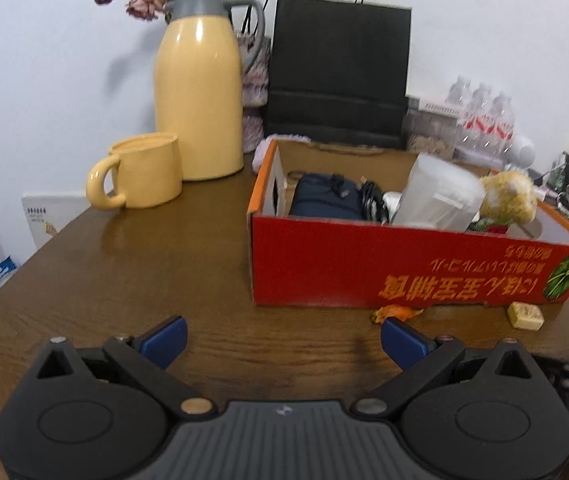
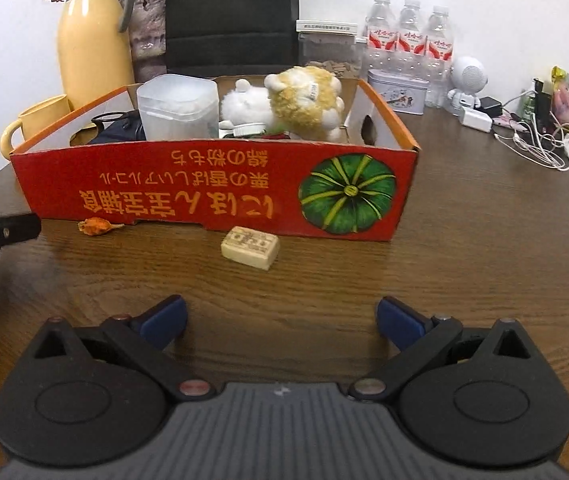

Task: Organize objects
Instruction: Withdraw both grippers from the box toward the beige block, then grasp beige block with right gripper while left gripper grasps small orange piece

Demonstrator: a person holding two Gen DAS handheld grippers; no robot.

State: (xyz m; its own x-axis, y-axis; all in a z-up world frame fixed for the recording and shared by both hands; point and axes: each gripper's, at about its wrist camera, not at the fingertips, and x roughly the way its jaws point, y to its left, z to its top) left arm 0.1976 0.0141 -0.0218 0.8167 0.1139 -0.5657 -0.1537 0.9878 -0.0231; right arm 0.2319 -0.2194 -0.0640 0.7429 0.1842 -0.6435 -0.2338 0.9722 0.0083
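A red cardboard box [image 2: 212, 184] stands on the brown table; it also shows in the left wrist view [image 1: 404, 272]. It holds a translucent plastic container [image 2: 178, 106], a yellow and white plush toy [image 2: 304, 100] and a dark blue pouch [image 1: 324, 200]. In front of the box lie a small beige block [image 2: 250, 247] and an orange dried scrap [image 2: 98, 226]. My left gripper [image 1: 283, 340] is open and empty over bare table left of the box front. My right gripper [image 2: 282, 322] is open and empty, a short way before the block.
A yellow jug [image 1: 198, 92] and yellow mug [image 1: 140, 178] stand left of the box, a black paper bag [image 1: 340, 72] behind it. Water bottles [image 2: 408, 44], a tin [image 2: 398, 92], a white speaker [image 2: 468, 80] and tangled cables [image 2: 536, 140] lie at the right.
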